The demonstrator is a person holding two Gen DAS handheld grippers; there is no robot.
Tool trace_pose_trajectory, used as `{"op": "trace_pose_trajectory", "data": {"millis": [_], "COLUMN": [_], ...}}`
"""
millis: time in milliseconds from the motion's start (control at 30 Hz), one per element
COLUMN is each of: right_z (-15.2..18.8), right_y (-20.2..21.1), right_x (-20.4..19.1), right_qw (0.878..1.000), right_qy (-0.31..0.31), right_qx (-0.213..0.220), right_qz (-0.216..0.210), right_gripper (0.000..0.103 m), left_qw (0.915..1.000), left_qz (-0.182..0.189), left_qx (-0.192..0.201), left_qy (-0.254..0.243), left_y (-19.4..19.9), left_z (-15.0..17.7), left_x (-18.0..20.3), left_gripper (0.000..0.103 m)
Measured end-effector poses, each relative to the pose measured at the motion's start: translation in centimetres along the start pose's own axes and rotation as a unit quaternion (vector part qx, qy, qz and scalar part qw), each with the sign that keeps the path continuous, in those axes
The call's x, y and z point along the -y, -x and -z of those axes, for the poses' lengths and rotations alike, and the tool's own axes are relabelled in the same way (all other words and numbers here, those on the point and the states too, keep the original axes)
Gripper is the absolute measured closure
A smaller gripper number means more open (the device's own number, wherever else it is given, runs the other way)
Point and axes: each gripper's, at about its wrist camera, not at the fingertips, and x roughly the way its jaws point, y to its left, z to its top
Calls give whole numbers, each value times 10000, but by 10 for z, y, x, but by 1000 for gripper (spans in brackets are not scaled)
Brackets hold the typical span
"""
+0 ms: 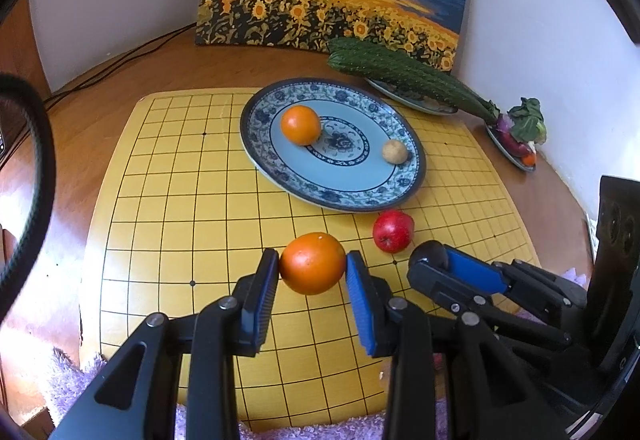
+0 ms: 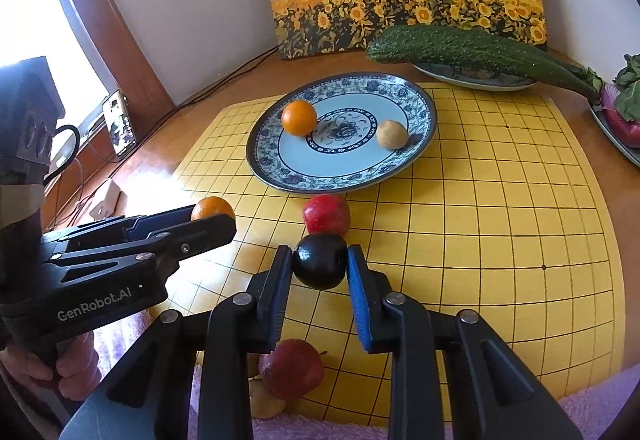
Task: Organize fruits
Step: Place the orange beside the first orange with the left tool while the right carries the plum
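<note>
At the lower centre of the left wrist view, the left claw [image 1: 312, 272] is closed narrowly on an orange [image 1: 312, 263], its pads pressing either flank so the round fruit cannot roll free. In the right wrist view the right claw [image 2: 319, 266] likewise pinches a dark plum [image 2: 319, 260] across its middle. Both fruits sit low over the yellow grid board [image 1: 160, 200], just short of the blue patterned plate [image 1: 352, 196] at mid-frame, where another orange [image 1: 300, 124] and a small pale fruit [image 1: 394, 151] already lie, so the plate is probably the gathering place; a red apple [image 1: 393, 231] waits on the board near its rim.
</note>
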Motion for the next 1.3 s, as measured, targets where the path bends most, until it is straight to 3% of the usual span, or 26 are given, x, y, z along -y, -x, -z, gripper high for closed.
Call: {"op": "trace_pose_trajectory", "data": {"millis": [600, 1300], "right_z": [-30, -77], "right_y": [2, -23], "right_x": [9, 26], "right_qw": [9996, 9987], "right_qy": [142, 247], "right_qx": [190, 274], "right_qz": [169, 361], "right_gripper": [74, 74], "left_qw": [9995, 9998], "left_qz": [-96, -197], "left_qx": [253, 84], "left_qy": [-131, -11], "left_y": [-8, -44], "left_z": [-38, -61], "left_x": [6, -3], "left_gripper": [67, 67]}}
